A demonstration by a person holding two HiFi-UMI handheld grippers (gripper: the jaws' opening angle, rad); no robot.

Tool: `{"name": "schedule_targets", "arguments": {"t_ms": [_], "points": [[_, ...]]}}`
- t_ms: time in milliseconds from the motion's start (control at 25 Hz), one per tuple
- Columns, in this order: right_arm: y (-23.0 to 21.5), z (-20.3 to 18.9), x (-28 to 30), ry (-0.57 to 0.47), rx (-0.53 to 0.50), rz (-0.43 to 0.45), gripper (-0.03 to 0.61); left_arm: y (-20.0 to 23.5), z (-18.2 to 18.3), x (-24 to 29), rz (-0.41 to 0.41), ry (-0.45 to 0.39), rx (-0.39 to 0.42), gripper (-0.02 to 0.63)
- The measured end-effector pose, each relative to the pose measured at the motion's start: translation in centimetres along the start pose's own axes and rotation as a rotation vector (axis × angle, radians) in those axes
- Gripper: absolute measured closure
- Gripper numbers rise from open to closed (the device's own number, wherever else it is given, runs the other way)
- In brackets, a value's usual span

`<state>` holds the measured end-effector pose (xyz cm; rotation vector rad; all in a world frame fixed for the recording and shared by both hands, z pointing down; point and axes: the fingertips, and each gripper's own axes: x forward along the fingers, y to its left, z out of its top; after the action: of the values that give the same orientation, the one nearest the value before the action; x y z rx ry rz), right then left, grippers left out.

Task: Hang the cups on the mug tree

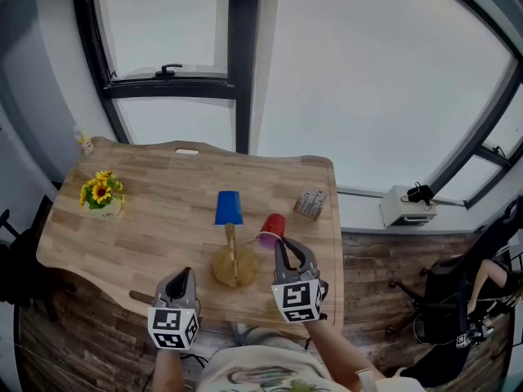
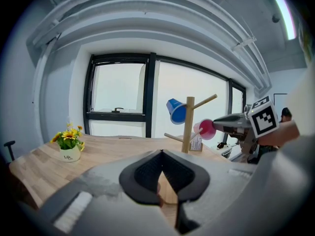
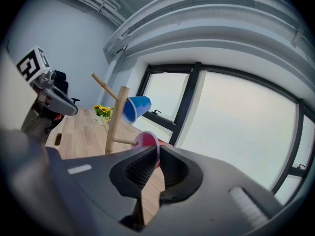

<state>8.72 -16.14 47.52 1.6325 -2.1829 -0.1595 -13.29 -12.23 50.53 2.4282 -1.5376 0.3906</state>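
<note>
A wooden mug tree [image 1: 232,251] stands near the table's front edge. A blue cup [image 1: 229,207] hangs mouth-down on a far peg, and it shows again [image 3: 135,108] in the right gripper view. My right gripper [image 1: 279,243] is shut on the rim of a red cup [image 1: 271,229] just right of the post. In the right gripper view the red cup [image 3: 147,141] has its mouth turned toward a short peg [image 3: 124,141], whose tip is at the mouth. My left gripper [image 1: 186,276] is shut and empty, left of the tree's base. The left gripper view also shows the red cup [image 2: 207,129] beside the post [image 2: 187,127].
A small pot of sunflowers [image 1: 102,194] sits at the table's left. A small patterned box [image 1: 310,204] stands near the right edge. The wooden table [image 1: 155,219] ends just past the right gripper. A window runs behind, and office chairs stand on the floor at right.
</note>
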Motion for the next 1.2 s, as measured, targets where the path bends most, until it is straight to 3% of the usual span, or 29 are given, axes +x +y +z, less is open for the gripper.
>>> {"name": "schedule_targets", "arguments": {"t_ms": [320, 1200], "points": [[2.2, 0.0, -0.4, -0.002, -0.097, 0.034, 0.552, -0.3, -0.1, -0.2, -0.004, -0.005, -0.004, 0.609], [6.2, 0.4, -1.0, -0.019, -0.124, 0.118, 0.546, -1.5, -0.5, -1.1, -0.016, -0.008, -0.011, 0.609]]}}
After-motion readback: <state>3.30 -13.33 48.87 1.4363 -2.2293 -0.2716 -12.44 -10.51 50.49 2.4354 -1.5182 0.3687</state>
